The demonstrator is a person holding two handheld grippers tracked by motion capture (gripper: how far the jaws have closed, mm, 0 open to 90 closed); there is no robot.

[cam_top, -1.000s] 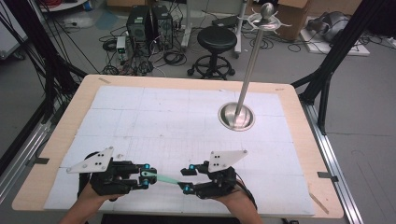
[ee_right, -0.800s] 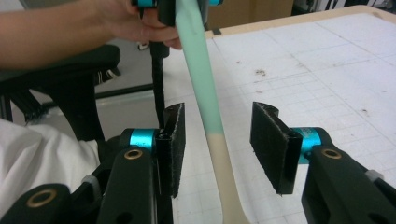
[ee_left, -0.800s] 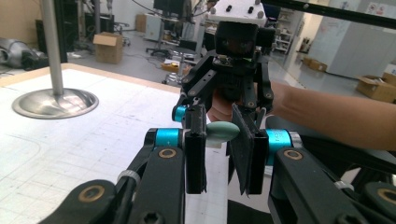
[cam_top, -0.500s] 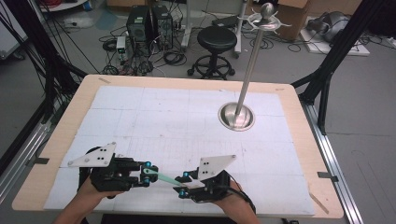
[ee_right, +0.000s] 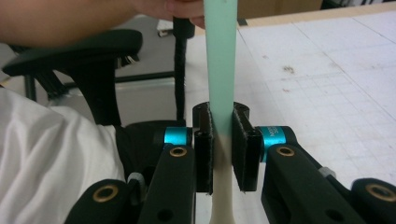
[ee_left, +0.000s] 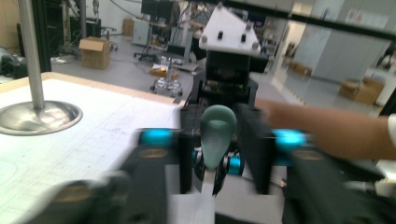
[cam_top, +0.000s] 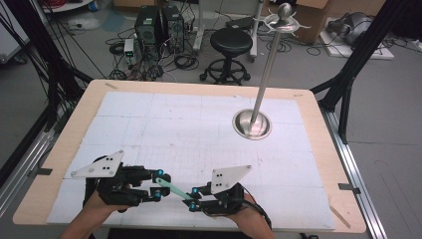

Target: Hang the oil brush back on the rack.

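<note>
both drifted a little toward the near table [cam_top: 318, 149] edge since a second ago. spoon [cam_top: 174, 189] spans between them above the table: right tool [cam_top: 193, 200] clamped on it, left tool [cam_top: 158, 185] seemingly clamped too. mid-handover, probably.

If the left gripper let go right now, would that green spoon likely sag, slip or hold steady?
The green spoon spans both grippers unbent, so it probably is stiff. The right gripper clamps its flat handle squarely, so it would likely hold. It looks thin and light, so sag seems unlikely.
</note>
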